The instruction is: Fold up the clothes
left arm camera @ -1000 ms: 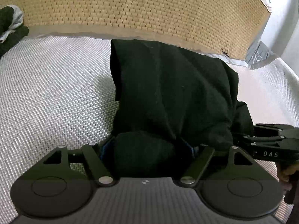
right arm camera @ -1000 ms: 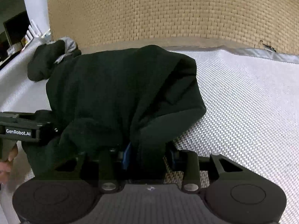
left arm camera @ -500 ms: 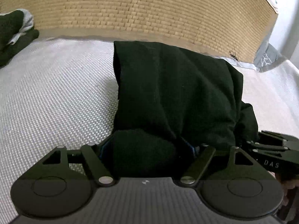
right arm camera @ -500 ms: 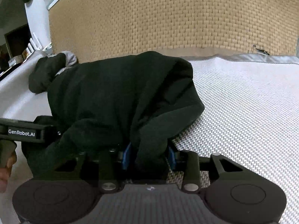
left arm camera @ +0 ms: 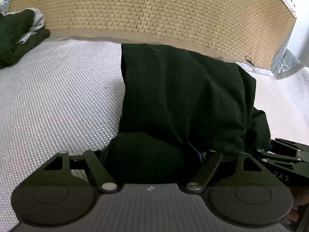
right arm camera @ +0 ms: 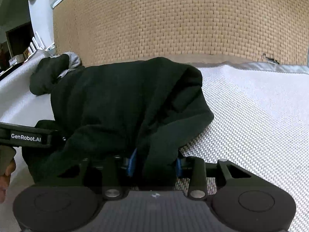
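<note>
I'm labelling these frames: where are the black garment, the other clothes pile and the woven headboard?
black garment [left arm camera: 183, 96], left wrist view, middle of its draped top.
clothes pile [left arm camera: 17, 32], left wrist view, dark fabric.
woven headboard [right arm camera: 183, 19], right wrist view, centre panel.

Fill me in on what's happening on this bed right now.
A person is folding clothes with a handheld gripper in each hand. The left gripper and the right gripper are each clamped on a bunched part of the same black garment, which slopes away from them across the white woven cover toward the wicker headboard. A second dark garment with a grey lining sits crumpled at the far left, untouched.
</note>
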`<state>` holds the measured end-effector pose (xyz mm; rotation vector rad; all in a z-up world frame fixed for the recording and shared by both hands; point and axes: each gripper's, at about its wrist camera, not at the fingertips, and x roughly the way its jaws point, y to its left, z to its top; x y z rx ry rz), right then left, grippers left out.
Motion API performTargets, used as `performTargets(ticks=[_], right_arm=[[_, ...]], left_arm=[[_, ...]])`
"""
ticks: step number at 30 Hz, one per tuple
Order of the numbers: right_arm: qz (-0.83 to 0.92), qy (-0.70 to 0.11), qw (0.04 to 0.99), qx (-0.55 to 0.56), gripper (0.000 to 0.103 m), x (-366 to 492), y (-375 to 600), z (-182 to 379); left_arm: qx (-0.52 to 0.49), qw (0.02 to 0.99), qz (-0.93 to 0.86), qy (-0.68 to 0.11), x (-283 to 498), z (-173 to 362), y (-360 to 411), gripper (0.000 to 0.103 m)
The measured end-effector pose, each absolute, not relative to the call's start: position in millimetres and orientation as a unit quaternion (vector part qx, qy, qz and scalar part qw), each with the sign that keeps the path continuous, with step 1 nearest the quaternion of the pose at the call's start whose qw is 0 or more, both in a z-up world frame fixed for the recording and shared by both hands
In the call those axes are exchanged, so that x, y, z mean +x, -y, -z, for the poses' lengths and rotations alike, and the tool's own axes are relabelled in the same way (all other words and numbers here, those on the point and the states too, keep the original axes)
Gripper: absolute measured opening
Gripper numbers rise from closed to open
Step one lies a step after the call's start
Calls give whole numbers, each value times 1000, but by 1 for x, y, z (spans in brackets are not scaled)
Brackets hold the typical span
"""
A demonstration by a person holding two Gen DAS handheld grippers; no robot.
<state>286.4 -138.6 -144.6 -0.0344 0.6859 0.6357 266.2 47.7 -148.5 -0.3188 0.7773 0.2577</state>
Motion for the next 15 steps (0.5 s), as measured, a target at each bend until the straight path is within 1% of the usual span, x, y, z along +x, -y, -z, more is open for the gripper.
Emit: performTargets(ticks=[11,15], right_arm=[[-288,-321,902,-28,39,284,135,142],[-285,-326,901,-12,39,289,141,143]], left_arm=[[-143,896,-190,-375,274,144,-21,72],[-141,895,-199,-375,275,143,-13,72]])
